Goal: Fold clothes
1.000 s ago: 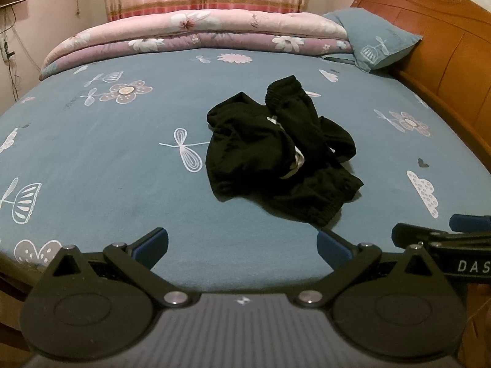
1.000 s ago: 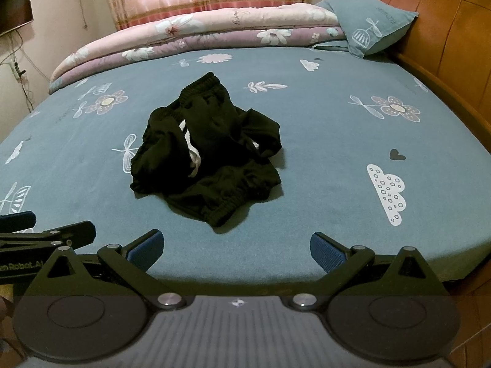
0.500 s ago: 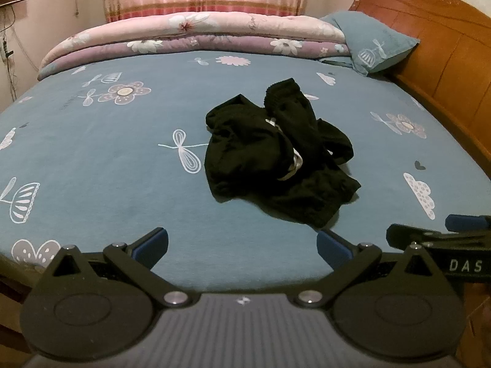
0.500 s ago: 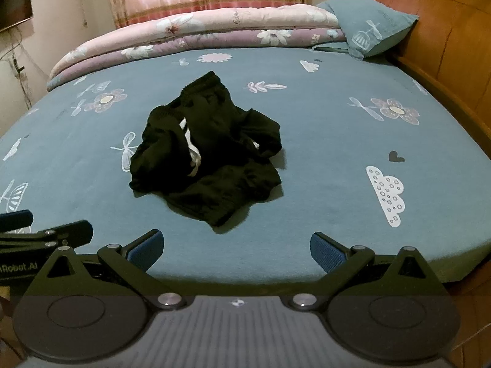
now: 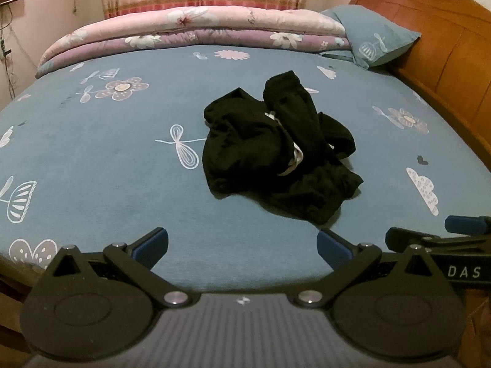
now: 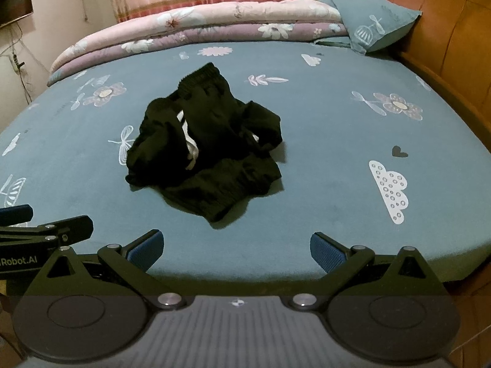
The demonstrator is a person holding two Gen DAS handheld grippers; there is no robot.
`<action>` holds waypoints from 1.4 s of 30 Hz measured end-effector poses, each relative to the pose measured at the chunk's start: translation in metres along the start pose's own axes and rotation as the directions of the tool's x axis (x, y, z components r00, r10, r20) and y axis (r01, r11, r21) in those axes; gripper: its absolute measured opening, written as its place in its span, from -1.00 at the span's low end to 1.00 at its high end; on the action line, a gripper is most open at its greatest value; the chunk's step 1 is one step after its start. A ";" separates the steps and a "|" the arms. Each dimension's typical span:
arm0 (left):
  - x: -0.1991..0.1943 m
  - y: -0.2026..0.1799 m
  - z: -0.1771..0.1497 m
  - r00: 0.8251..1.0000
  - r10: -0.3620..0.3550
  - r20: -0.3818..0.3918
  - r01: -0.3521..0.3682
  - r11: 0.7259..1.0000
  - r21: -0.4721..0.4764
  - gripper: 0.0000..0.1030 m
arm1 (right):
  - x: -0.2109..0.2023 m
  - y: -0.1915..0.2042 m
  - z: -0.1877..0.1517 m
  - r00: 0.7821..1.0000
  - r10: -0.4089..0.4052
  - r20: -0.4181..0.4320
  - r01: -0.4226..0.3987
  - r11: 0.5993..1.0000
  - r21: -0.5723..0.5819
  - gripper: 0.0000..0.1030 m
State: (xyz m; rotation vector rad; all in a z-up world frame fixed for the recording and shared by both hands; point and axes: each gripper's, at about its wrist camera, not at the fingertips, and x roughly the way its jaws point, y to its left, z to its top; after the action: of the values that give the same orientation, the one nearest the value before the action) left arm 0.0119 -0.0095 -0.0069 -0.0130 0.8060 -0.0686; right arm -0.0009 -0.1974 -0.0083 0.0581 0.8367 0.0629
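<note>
- Left wrist view: black garment (image 5: 277, 156) lies crumpled mid-bed (image 5: 92, 165). Left gripper (image 5: 242, 247) fingers apart, empty, at the near edge. Risk: pinching several layers together. Right gripper's body reads "DAS".
- Right wrist view: right gripper (image 6: 236, 248) fingers apart, empty. White drawstring (image 6: 191, 145) could snag. Left gripper's body reads "Robot.AI".

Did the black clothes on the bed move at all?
No. The black clothes lie crumpled in the same heap, right beside the white dragonfly print on the sheet as before.
</note>
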 end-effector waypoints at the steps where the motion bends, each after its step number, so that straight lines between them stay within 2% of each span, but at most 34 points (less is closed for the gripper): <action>1: 0.002 -0.001 0.001 1.000 -0.001 -0.002 0.001 1.000 0.003 0.99 | 0.003 -0.001 -0.001 1.000 -0.001 -0.004 0.001 1.000 0.001 1.00; 5: 0.008 -0.003 0.005 1.000 -0.002 -0.011 0.002 1.000 0.019 0.99 | 0.015 -0.005 -0.004 1.000 0.005 -0.031 -0.004 1.000 0.017 1.00; 9: 0.011 -0.003 0.035 0.999 0.016 0.033 -0.018 0.999 0.038 0.99 | 0.029 -0.007 -0.006 0.998 0.009 -0.059 -0.009 1.000 0.011 1.00; 14: 0.016 -0.010 0.074 0.995 -0.006 0.100 -0.001 0.997 0.071 0.99 | 0.046 -0.014 -0.003 0.995 0.009 -0.095 -0.006 0.999 0.032 1.00; 19: 0.049 -0.021 0.099 0.994 -0.055 0.094 0.044 0.992 0.117 0.99 | 0.065 -0.026 0.004 0.992 -0.024 -0.124 0.038 0.993 0.108 1.00; 24: 0.102 -0.015 0.100 0.997 -0.068 0.039 0.064 0.991 0.114 0.99 | 0.087 -0.033 0.011 0.984 -0.105 -0.141 0.119 0.989 0.090 1.00; 29: 0.142 0.000 0.096 0.998 -0.059 -0.004 0.059 0.992 0.110 0.99 | 0.106 -0.040 0.018 0.982 -0.135 -0.135 0.149 0.984 0.099 1.00; 31: 0.153 0.008 0.090 0.997 -0.076 -0.007 0.077 0.993 0.093 0.99 | 0.113 -0.040 0.019 0.981 -0.145 -0.130 0.158 0.982 0.101 1.00; 36: 0.164 0.030 0.085 0.983 -0.182 -0.019 0.183 0.983 0.029 0.99 | 0.126 -0.036 0.019 0.983 -0.154 -0.097 0.163 0.983 0.084 1.00; 40: 0.157 0.041 0.082 0.983 -0.183 0.016 0.183 0.983 0.006 0.99 | 0.132 -0.032 0.018 0.983 -0.167 -0.075 0.172 0.983 0.064 1.00; 42: 0.155 0.045 0.081 0.985 -0.168 0.035 0.168 0.986 0.011 0.99 | 0.140 -0.032 0.019 0.982 -0.157 -0.108 0.165 0.984 0.065 1.00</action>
State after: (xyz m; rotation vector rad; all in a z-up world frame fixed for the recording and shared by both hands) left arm 0.1800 0.0242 -0.0639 -0.0743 0.7677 -0.2308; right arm 0.1077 -0.2188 -0.1017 0.0566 0.9435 -0.1185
